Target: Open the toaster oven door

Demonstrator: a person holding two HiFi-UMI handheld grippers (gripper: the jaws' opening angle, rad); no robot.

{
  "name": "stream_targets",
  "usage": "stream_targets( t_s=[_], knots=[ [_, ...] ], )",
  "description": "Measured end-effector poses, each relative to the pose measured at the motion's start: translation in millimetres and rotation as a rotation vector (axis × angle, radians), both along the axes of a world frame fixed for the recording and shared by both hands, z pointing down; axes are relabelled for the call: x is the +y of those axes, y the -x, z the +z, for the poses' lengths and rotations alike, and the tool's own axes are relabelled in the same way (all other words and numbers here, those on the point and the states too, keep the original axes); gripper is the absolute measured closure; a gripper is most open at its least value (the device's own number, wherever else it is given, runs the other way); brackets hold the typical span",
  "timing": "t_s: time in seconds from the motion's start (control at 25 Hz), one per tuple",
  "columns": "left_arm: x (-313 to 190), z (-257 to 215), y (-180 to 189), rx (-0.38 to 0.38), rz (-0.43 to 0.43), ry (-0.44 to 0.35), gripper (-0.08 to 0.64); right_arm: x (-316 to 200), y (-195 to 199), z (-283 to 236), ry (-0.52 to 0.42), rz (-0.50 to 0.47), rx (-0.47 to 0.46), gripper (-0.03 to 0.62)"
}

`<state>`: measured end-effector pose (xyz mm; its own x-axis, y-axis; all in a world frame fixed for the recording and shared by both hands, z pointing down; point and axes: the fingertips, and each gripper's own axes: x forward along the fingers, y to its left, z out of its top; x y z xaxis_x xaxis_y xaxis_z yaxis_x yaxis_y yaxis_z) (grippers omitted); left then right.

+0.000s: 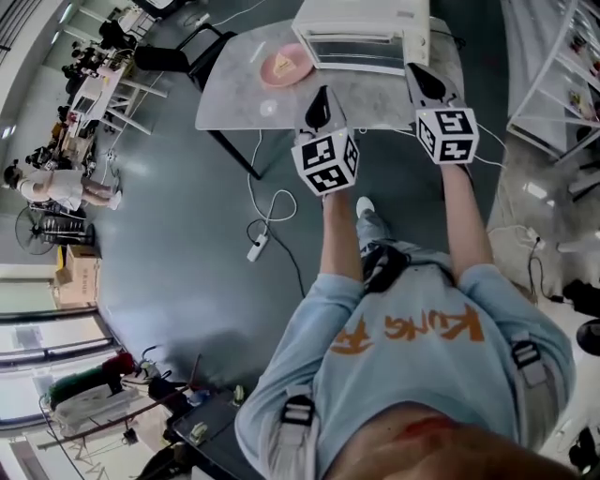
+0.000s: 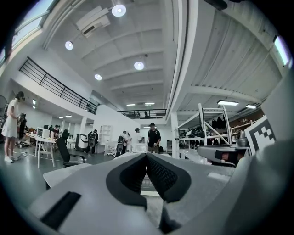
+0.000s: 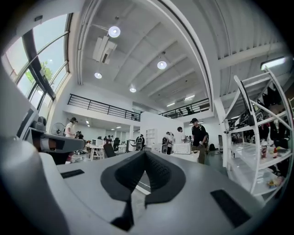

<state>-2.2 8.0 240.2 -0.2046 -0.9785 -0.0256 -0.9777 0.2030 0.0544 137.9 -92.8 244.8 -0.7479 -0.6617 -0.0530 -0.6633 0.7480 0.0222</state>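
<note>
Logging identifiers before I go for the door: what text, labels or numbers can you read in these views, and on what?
"KUNG", probably: orange print on the person's shirt, upside down in the head view; the orange mark beside it is unclear.
Marker cubes: black-and-white square patterns only, no letters.
Toaster oven: no print can be read.
Box on the floor: too small to read.

Oven front: toaster oven (image 1: 361, 28) at the far side of the table (image 1: 239, 108), nothing standing before it.
Strip before oven: bare tabletop, with left gripper (image 1: 322, 94) and right gripper (image 1: 413, 70) over it, jaws together.
Left flank: pink plate (image 1: 286, 66) just beside the oven.
Right flank: shelving rack (image 1: 553, 66), open floor between.
Floor: cable with power strip (image 1: 256, 248) near the table leg.
</note>
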Motion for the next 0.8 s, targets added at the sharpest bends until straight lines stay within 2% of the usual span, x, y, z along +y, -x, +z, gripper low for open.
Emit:
stream_targets(
  t_s=[0.2,0.44,0.56,0.68,0.8],
  knots=[
    [-49.7,23.9,59.0,0.044,0.03,0.048,0.558,-40.5,57.9,30.2,0.076,0.012,0.028,0.594],
    [-131.9,67.8,125.7,0.091,0.094,0.148,0.558,-107.7,134.0,80.5,0.187,0.03,0.063,0.594],
    [-166.8,73.3,159.6,0.093,0.132,0.159,0.558,-142.0,167.4,87.7,0.198,0.063,0.058,0.594],
    [-200.2,75.6,184.5,0.063,0.174,0.155,0.558,-165.5,191.6,87.0,0.182,0.081,0.07,0.594],
    [-224.2,79.8,204.1,0.047,0.19,0.169,0.558,-179.3,193.4,90.0,0.184,0.098,0.109,0.594]
  ],
)
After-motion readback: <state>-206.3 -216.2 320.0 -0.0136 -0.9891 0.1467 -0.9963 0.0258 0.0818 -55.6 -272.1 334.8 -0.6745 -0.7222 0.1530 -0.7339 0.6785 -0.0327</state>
